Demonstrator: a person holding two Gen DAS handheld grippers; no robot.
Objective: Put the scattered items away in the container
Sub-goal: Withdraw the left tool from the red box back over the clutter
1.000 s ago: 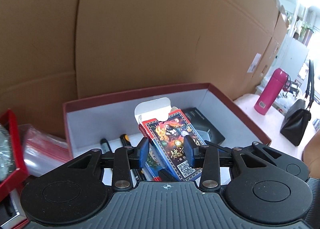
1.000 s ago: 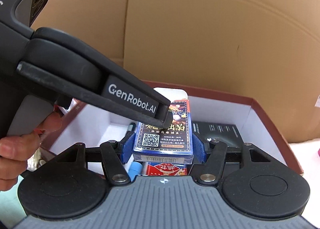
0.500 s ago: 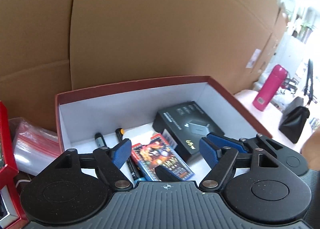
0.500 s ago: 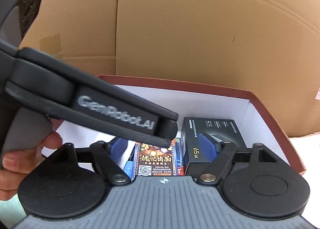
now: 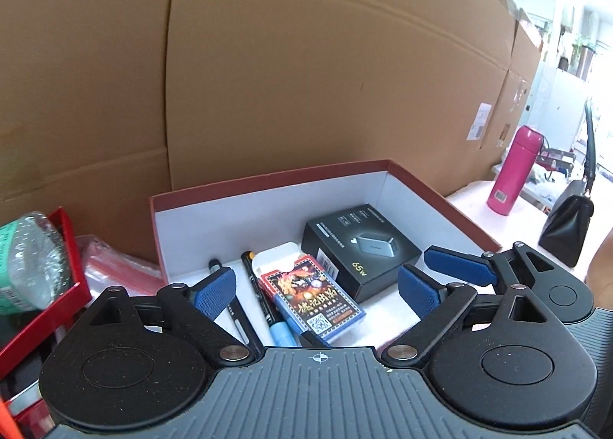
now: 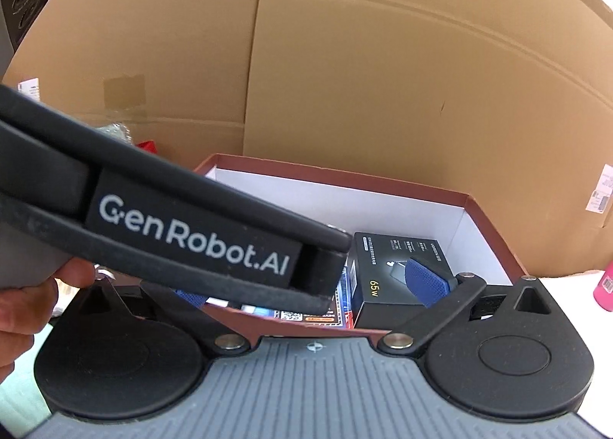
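Note:
A red-rimmed box with white walls holds a black charger carton, a colourful card pack with its flap open, two pens and a blue marker. My left gripper hovers over the box's near side. Its jaws are opening and its blue pads are clear of the pack lying below. My right gripper is at the box front wall, jaws opening with nothing between them. One right pad shows before the charger carton. The left gripper's body hides the other.
A tall cardboard wall stands right behind the box. At the left sit a red tray with a plastic bottle and a red zip bag. A pink flask and a black handbag stand on the right. A hand grips the left gripper.
Both grippers were shut on the card pack a second ago. They have spread wide, the pack now lies flat in the box, and both have drawn back from it.

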